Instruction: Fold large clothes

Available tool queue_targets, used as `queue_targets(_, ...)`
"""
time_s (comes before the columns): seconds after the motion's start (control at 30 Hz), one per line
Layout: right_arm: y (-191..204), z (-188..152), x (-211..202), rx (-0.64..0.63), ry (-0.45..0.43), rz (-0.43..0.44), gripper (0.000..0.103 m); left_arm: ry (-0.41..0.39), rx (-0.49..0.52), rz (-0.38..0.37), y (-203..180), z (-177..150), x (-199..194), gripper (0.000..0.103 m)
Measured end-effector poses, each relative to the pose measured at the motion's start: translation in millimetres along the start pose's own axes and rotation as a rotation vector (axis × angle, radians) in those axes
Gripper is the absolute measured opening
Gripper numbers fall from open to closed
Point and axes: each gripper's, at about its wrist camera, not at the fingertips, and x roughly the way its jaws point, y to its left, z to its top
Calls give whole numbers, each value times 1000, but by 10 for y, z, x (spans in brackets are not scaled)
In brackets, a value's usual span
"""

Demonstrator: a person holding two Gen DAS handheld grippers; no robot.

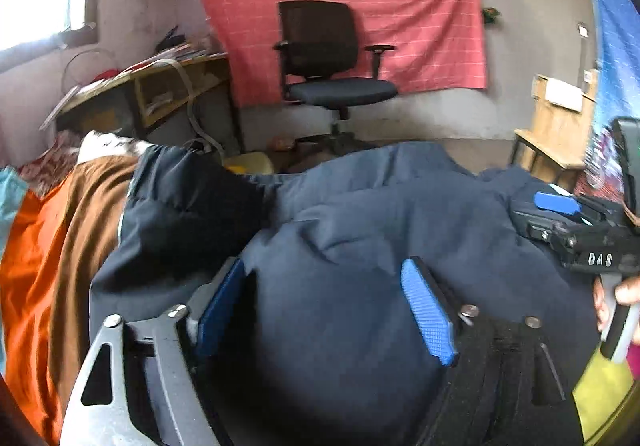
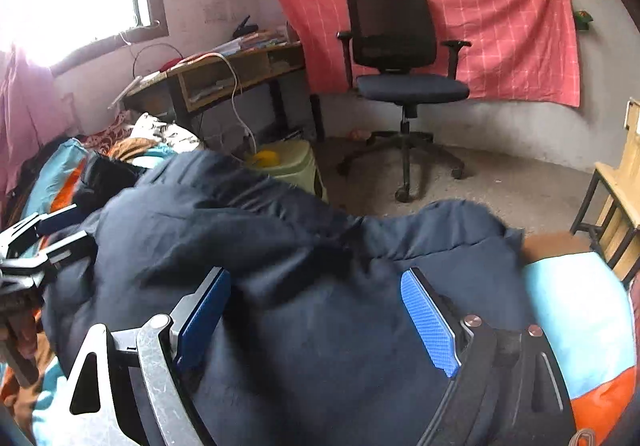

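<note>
- Navy padded cloth: we saw the large jacket (image 1: 360,246) heaped on the bed's orange-and-brown cover (image 1: 36,266), puffy and creased.
- Left gripper (image 1: 324,306): its blue-padded fingers (image 1: 428,314) stood apart over the jacket, clamping nothing.
- Right gripper (image 2: 316,318): fingers likewise apart above the cloth; it also showed at the left view's right edge.
- Risk, as we judged it: the thick filling could spring back, so a shallow pinch might slip and the fold reopen, or drag the cover along.

Jacket (image 1: 360,226) on bed (image 1: 36,286); chair (image 1: 324,58) behind.
</note>
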Motion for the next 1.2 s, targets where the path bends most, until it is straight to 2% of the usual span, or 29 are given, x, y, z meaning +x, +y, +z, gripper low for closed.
queue_targets(0.07,45,19,102,-21,-10,-30,86,-11,-63,15,90,13,80,87)
queue_targets(0.13,89,67,223,-48,-13,-55,86,-19,-124,-7,206,-3,169,87)
queue_targets(0.33,75,151,605,-44,19,-73,88,-54,-180,-25,366,10,256,87)
queue_targets(0.67,-189,107,965,66,100,21,93,-64,-214,-56,448,-17,390,89)
queue_targets(0.97,-253,106,1048,80,117,37,95,-77,-218,-52,422,-56,399,89)
queue_targets(1.2,-269,90,1060,81,98,36,95,-72,-200,-35,366,-66,415,89)
